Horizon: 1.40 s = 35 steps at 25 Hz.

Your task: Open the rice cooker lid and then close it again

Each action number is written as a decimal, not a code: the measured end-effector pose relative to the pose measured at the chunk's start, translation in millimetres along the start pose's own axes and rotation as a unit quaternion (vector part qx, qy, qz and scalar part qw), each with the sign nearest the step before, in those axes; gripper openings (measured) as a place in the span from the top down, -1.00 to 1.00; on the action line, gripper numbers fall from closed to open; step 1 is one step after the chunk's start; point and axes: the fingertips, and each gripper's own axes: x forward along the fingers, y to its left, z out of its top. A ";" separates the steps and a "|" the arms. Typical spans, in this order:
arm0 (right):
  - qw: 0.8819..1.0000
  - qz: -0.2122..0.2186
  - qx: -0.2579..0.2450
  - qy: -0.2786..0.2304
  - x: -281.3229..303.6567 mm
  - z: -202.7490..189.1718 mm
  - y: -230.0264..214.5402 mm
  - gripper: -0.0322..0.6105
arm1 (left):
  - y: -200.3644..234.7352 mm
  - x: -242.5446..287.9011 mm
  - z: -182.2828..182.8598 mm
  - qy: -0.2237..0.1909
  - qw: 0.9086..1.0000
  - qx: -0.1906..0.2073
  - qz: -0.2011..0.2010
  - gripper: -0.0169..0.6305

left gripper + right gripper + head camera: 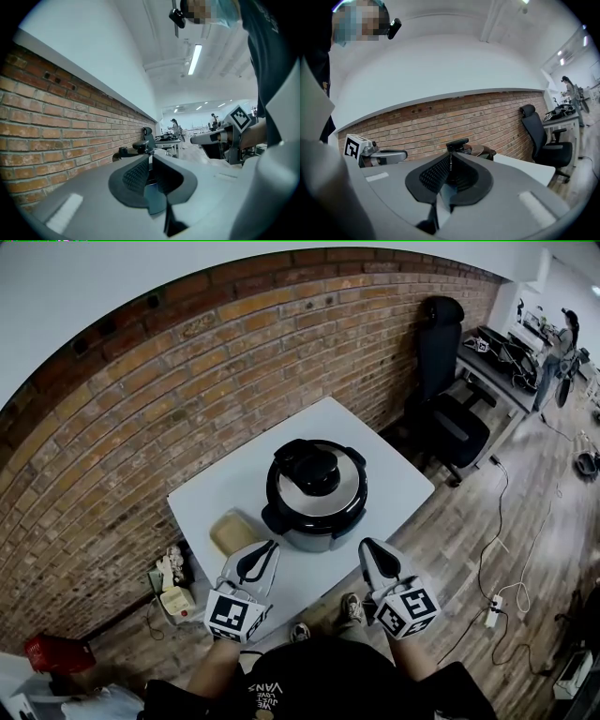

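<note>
The rice cooker stands mid-tabletop with its lid down, which suits a lid awaiting opening or one shut again. The left tongs and right tongs flank it at the near edge, both closed and empty. A brick wall stands behind, with an office chair on the wooden floor.

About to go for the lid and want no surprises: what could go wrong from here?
Both the left gripper and right gripper are shut and empty; reaching in like that could shove the rice cooker instead of gripping its lid handle.
The tan object lies beside the cooker, near the left gripper's path, and may get knocked.
Lifting the lid may drag the cooker across the table.
</note>
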 end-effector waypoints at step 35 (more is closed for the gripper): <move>0.999 -0.022 0.003 0.033 -12.7 -42.6 30.5 0.89 | -14.8 -34.2 -40.1 0.027 0.999 -0.012 -0.020 0.94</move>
